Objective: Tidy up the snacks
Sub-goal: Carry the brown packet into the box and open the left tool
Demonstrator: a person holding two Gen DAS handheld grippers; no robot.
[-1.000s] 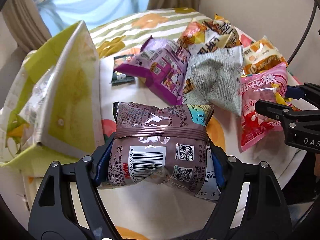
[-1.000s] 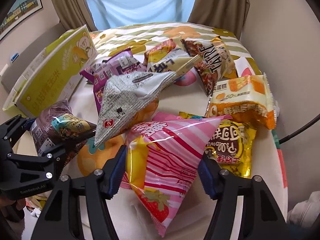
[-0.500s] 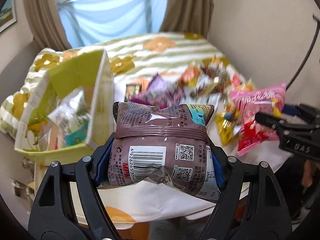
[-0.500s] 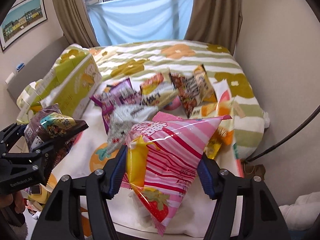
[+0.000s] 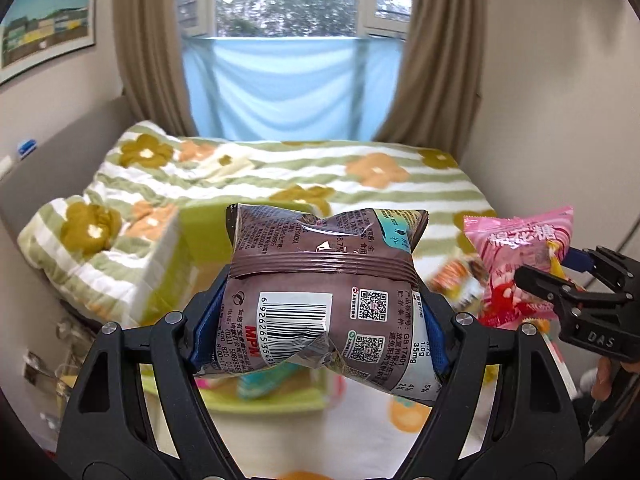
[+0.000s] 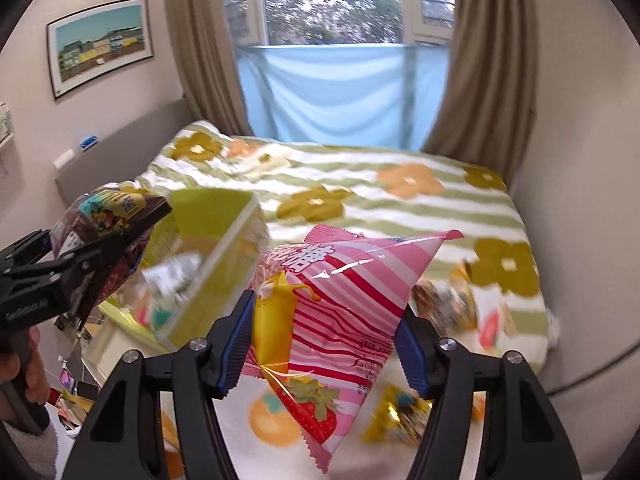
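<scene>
My left gripper (image 5: 320, 332) is shut on a brown snack packet (image 5: 324, 296) and holds it high above the table; the packet also shows in the right wrist view (image 6: 108, 236). My right gripper (image 6: 326, 350) is shut on a pink striped strawberry candy bag (image 6: 340, 300), also lifted; the bag also shows in the left wrist view (image 5: 516, 256). A yellow-green open box (image 6: 212, 264) with some snacks inside stands below, between the two grippers; it also shows in the left wrist view (image 5: 224, 248). More snack packets (image 6: 444, 304) lie blurred on the table at the right.
The table has a white cloth with orange fruit prints (image 6: 276, 420). Behind it is a bed (image 5: 280, 176) with a green-striped flower blanket. A window with brown curtains (image 5: 432, 60) is at the back, and a wall (image 6: 580, 160) is close on the right.
Both grippers have risen and tilted up with their packets, so the table and snack pile dropped low in view. The box now sits under the held packets.
</scene>
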